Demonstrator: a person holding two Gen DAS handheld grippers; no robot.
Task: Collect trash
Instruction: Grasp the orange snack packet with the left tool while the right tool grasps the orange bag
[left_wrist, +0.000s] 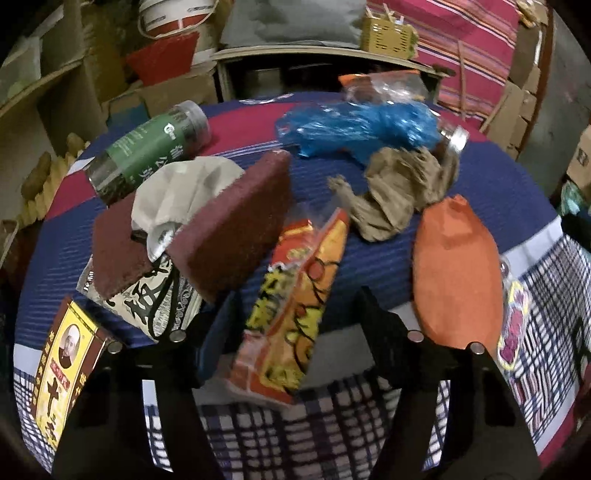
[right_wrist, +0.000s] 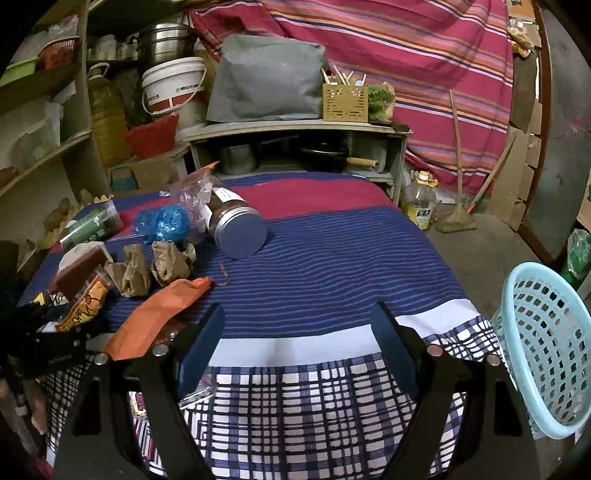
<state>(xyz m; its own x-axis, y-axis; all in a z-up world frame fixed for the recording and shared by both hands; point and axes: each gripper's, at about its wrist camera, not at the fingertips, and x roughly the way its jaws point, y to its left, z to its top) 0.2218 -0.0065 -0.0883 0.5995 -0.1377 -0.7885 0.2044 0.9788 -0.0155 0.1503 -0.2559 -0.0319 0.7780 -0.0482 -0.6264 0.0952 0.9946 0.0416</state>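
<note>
Left wrist view: left tongs (left_wrist: 295, 314), half-closed astride the snack wrapper (left_wrist: 291, 306) without pinching it, risk the slick foil sliding out; right tongs (right_wrist: 299, 343) gape wide, empty.

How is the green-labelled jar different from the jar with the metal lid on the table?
The green-labelled jar lies at the table's far left edge, wrapped in a green label; the metal-lidded jar lies nearer the middle, with a small white label. The green-labelled jar has a clear plastic cap, while the metal-lidded jar has a silver lid facing the right wrist camera. The metal-lidded jar rests against the blue plastic bag. Both lie on their sides on the striped cloth.
</note>
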